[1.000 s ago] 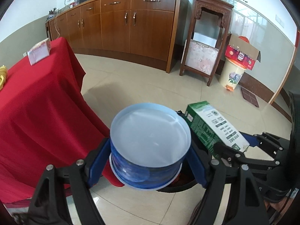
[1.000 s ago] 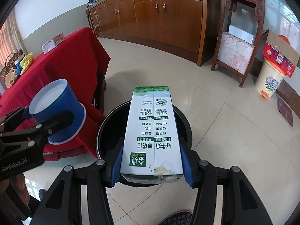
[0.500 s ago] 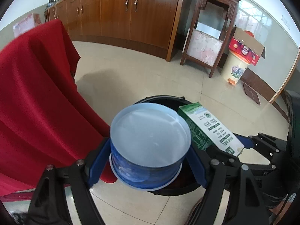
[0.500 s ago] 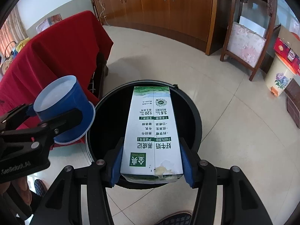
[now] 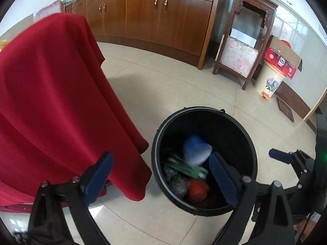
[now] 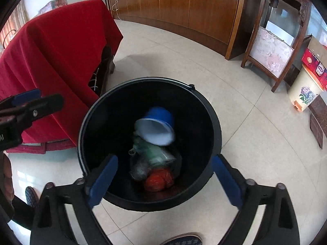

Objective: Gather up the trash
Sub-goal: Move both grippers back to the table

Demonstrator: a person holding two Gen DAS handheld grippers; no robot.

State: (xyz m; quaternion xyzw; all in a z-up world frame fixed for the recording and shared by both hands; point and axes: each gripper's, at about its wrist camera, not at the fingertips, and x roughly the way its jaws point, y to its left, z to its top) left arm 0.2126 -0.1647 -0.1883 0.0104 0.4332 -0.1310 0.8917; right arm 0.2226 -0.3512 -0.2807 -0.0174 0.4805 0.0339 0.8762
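**Jaws empty, trash down in the bin**

Jaws first: the right gripper (image 6: 163, 181) stands spread wide over the black bin (image 6: 212, 122), nothing between its blue pads (image 6: 103, 178); it has just been opening. The left gripper (image 5: 161, 178) has likewise just been opening and is wide and empty, one finger over the bin's mouth, the other in front of the red tablecloth (image 5: 51, 102).

Inside the bin lies the blue cup (image 6: 156, 125), on its side, white inside showing, blurred in both views. Under it sits the green-and-white carton (image 6: 155, 153), also smeared, atop grey wadding and a red bag (image 6: 159, 180).

Handling, as a judgement: the cup looks like thin paper or plastic, light and easily crushed, best taken across its wall near the stiffer rim. The carton seems stiff but light if empty; its flat broad sides suit parallel pads. Neither looks slippery.

Beyond the bin: pale tiled floor, wooden cabinets (image 5: 163, 14), a flowered pedal bin (image 5: 269, 83).
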